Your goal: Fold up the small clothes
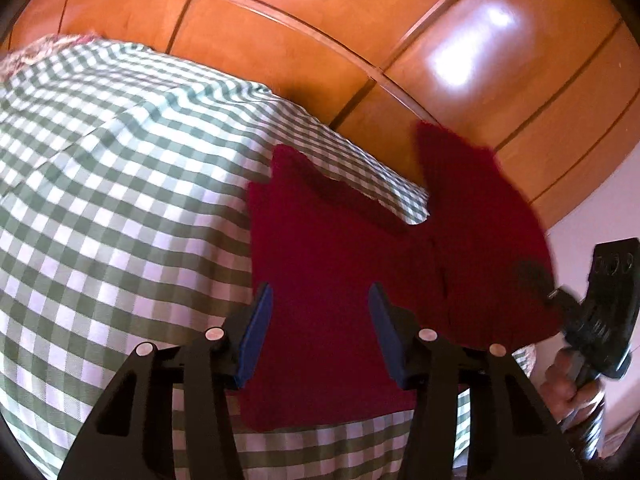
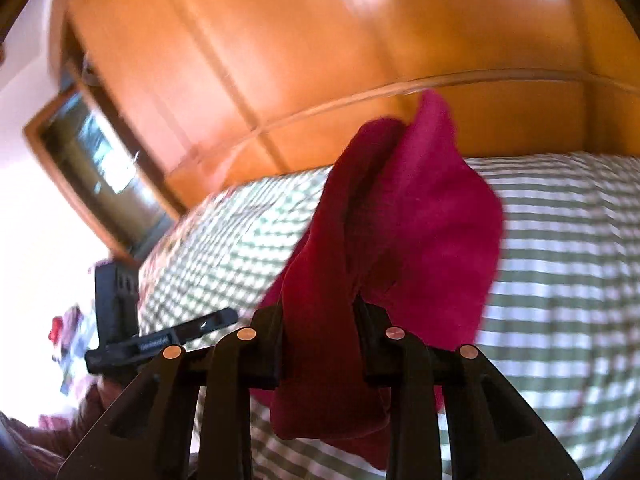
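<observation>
A small dark red garment (image 1: 332,264) lies partly flat on the green-and-white checked cloth (image 1: 120,184). My left gripper (image 1: 320,300) is open, its blue pads on either side of the flat part, just above it. My right gripper (image 2: 320,320) is shut on the garment (image 2: 400,232) and holds one side lifted, so the fabric drapes over and between its fingers. In the left wrist view the lifted side (image 1: 492,240) rises at the right, with the right gripper's body (image 1: 600,312) beside it. The left gripper's body (image 2: 120,320) shows at the left of the right wrist view.
An orange wooden panelled wardrobe (image 1: 360,40) stands right behind the checked surface, whose far edge (image 1: 360,152) is close to the garment. A framed opening (image 2: 100,168) is at the left in the right wrist view. A patterned fabric edge (image 1: 40,52) lies at the far left.
</observation>
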The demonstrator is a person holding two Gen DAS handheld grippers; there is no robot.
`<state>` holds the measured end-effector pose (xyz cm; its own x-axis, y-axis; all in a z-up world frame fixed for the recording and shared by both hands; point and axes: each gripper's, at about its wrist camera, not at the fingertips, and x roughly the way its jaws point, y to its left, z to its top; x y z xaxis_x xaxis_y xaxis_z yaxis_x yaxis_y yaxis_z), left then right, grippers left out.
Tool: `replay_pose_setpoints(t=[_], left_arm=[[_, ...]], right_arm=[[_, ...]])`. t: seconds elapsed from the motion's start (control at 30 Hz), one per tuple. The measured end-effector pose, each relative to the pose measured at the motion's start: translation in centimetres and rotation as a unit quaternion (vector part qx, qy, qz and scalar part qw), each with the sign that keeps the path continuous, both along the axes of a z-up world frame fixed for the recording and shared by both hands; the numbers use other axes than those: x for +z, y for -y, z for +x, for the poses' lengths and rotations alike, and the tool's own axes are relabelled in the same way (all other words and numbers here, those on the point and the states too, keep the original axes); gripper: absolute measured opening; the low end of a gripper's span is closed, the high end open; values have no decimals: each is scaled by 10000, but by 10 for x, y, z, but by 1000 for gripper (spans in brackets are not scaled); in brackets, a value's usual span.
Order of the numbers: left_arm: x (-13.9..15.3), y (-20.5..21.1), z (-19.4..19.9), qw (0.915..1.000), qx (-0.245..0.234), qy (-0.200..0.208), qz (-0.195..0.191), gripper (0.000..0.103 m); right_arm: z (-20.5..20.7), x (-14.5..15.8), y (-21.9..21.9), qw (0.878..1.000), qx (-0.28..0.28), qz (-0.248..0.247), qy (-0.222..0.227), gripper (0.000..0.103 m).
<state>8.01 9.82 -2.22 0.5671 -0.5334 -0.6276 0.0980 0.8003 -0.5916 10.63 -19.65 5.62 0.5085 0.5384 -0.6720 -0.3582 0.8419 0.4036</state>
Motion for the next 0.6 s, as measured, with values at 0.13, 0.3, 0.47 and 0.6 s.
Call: replay_pose_setpoints(t=[0.13, 0.3, 0.47, 0.6], left_arm=[[-2, -15, -2, 9992, 28, -73, -390, 50], [2, -24, 0, 9970, -50, -129, -757, 67], [3, -17, 13, 9929, -315, -309, -1106, 71], [-1, -3, 26, 9925, -458, -535, -1002, 76]], right_arm=[[3, -33, -56, 9973, 476, -512, -219, 26], [-11, -55, -91, 9876, 890, -1294, 37, 28], [-35, -45, -81, 9890, 1313, -670, 72, 46], [-51, -36, -48, 9922, 1224, -239, -14, 53]])
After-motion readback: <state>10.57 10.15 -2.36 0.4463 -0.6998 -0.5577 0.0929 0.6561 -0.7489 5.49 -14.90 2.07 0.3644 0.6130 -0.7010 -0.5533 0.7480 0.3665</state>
